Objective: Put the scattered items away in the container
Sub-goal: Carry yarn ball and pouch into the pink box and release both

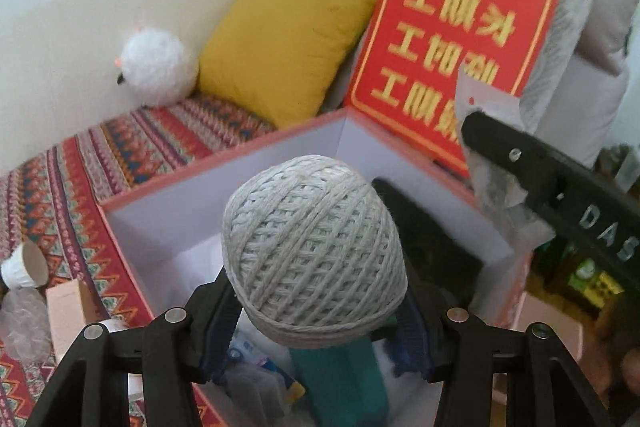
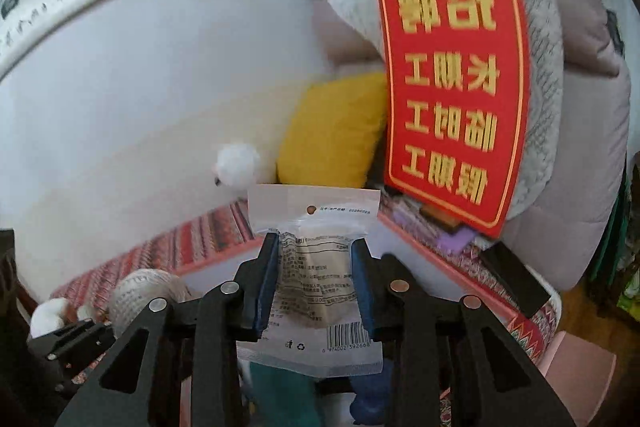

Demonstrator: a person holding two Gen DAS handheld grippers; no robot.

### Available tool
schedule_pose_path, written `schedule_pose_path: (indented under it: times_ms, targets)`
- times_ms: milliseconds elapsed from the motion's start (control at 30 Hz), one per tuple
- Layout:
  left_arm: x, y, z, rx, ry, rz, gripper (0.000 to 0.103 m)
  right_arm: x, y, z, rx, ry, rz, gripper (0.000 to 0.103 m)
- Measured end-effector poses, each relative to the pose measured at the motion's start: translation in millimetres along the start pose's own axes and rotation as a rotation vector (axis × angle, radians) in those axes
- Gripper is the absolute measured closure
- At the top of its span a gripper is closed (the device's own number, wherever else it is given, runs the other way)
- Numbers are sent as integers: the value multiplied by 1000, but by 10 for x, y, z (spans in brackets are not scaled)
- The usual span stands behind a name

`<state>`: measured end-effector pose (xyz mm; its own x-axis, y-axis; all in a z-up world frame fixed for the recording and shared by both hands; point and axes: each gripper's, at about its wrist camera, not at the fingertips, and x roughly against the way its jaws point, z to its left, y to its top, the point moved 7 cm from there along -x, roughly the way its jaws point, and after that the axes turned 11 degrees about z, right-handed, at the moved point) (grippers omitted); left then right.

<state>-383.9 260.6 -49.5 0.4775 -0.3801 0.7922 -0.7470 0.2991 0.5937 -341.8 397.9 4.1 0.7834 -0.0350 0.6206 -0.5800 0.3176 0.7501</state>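
Left black two-finger gripper (image 1: 316,311) clamped on grey-white twine ball (image 1: 314,247), right black two-finger gripper (image 2: 316,283) clamped on clear flat packet (image 2: 316,267), both raised.

Patterned red cover (image 1: 72,187) over the bed, running from lower left to centre of the left view. On it: pink box (image 1: 224,155) at centre, yellow cushion (image 1: 280,47) and white plush ball (image 1: 158,67) at upper centre against the wall, paper cup (image 1: 24,267) tipped over, small carton (image 1: 66,311) and crumpled plastic (image 1: 24,327) at lower left.
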Motion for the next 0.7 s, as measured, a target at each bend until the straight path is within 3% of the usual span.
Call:
schedule_pose_path:
  times_ms: [67,133,200,267,533,700]
  targets:
    - [-150,-14,40,11,-5,18,43,-149,-44,-79,-31,-1,21,66]
    - [-294,-13,100,22,-24,48,36,-279,-84,-162,-65,-6,36,49]
    - [-281,-6,121,25,0,33,21,-344,-104,-287,-115,-45,25,19]
    - [-198,23,123,15,12,-4,8,-355,-113,-371,-143,-69,15,9]
    - [333,74,185,10,21,-95,6,-255,-67,-368,-178,-57,-17,8]
    - [733,-63,415,45,48,-129,6,37,-46,-6,-148,-4,-75,7]
